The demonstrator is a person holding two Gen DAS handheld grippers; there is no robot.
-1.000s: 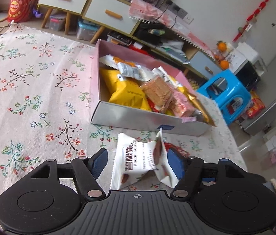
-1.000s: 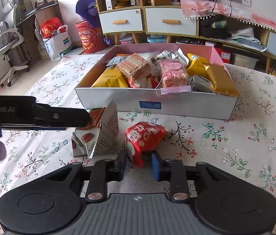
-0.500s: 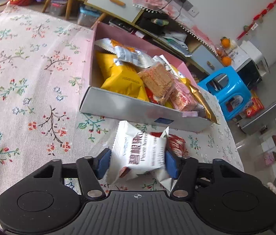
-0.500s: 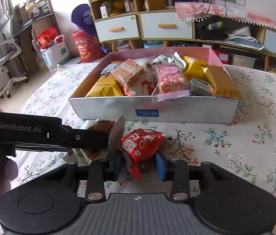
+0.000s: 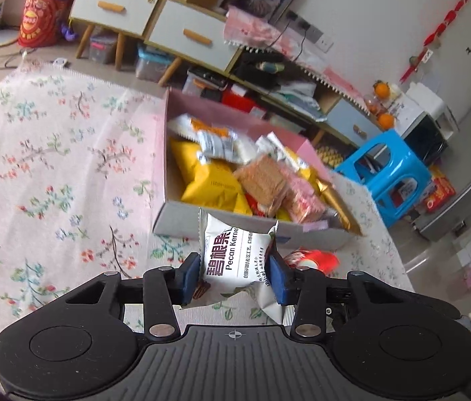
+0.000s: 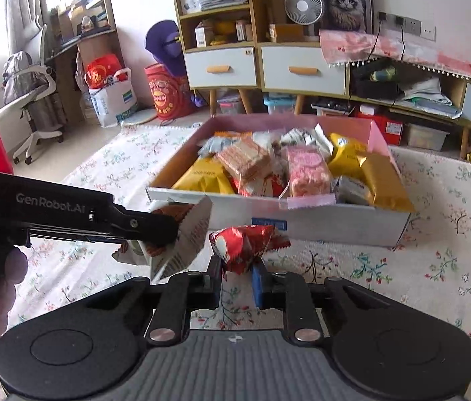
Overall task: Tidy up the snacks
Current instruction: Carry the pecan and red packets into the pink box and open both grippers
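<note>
Crinkling glossy red packet (image 6: pixel 242 247), clamped.

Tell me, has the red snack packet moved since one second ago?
Yes. The red snack packet, pinched in the right gripper, has risen off the tablecloth toward the box.

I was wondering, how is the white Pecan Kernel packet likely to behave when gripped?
The Pecan Kernel packet probably crumples easily: its edges buckle as the left gripper closes. It seems light, lifting without sagging. Its glossy film may be slippery.
</note>
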